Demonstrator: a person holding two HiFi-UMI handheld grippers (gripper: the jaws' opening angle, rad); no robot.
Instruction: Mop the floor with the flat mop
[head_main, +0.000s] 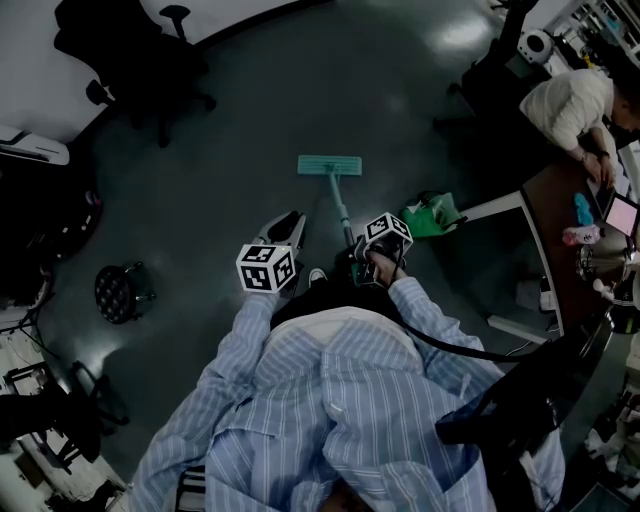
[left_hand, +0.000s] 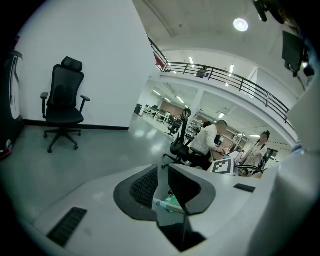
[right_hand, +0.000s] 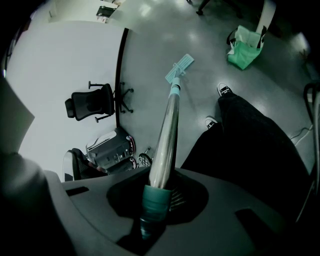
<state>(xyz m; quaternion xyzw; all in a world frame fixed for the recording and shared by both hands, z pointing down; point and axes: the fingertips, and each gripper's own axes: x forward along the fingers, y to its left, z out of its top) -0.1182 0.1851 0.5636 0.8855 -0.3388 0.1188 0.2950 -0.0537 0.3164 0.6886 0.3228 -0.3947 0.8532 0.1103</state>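
**Mop on the floor, one gripper on it, most of the job apparently ahead**

We see the flat mop's teal head (head_main: 330, 166) lying flat on the grey floor (head_main: 400, 90), out in front of the person's feet. Its handle (head_main: 342, 212) slopes back from the head to the right gripper (right_hand: 157, 195). That gripper's jaws are clamped on the handle near its teal top end.

The left gripper (left_hand: 160, 175) is off to the left of the handle with its jaws parted. We glimpse a piece of the pole low in the gap. It seems to lie beyond the jaws rather than between them, though the angle makes this hard to settle.

The mop is in hand and in contact with the floor, so we judge that mopping is under way or about to begin. The floor is glossy everywhere and we can make out no wet streaks, so we cannot say which areas are done. The open stretch towards the office chair (head_main: 140, 50) and around the green bag (head_main: 432, 215) is probably left to cover.
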